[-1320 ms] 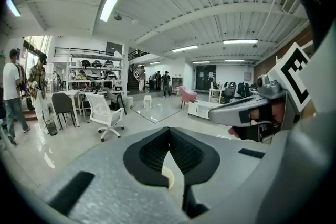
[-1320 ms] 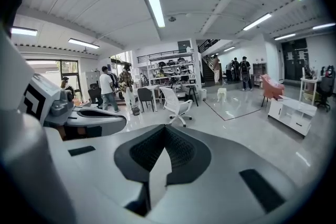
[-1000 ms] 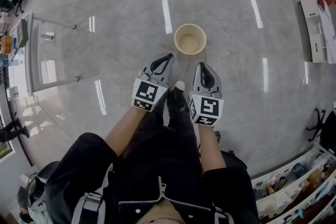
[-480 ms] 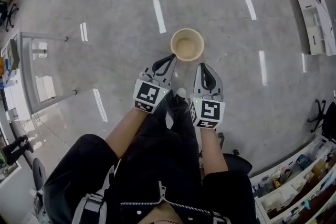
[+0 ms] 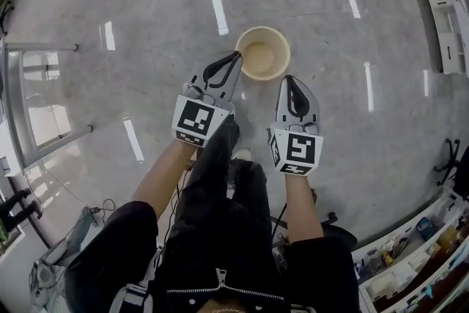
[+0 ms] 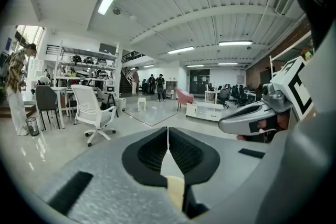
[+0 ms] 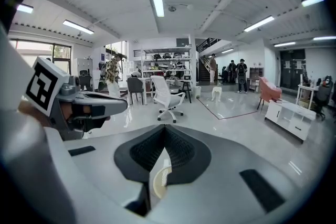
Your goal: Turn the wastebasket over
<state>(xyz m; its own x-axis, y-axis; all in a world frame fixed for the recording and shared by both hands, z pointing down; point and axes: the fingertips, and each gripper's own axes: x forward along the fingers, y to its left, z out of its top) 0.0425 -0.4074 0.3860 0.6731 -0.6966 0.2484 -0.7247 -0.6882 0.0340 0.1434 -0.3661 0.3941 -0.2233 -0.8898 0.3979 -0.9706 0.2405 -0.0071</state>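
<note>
A cream wastebasket stands upright on the grey floor, its mouth facing up. My left gripper is shut and empty, with its tip at the basket's left rim. My right gripper is shut too, just short of the basket's near right side. In the left gripper view the jaws meet in a line, and a strip of the cream basket shows below them. In the right gripper view the shut jaws stand above the basket's slotted rim.
My legs in black trousers fill the lower middle of the head view. A metal table frame stands at the left and white shelving at the right edge. Farther off are a white office chair and a low white cabinet.
Both grippers have sunk and moved forward toward the wastebasket, which now looks larger and closer. The left tip has reached its rim. The jaws stayed shut.
</note>
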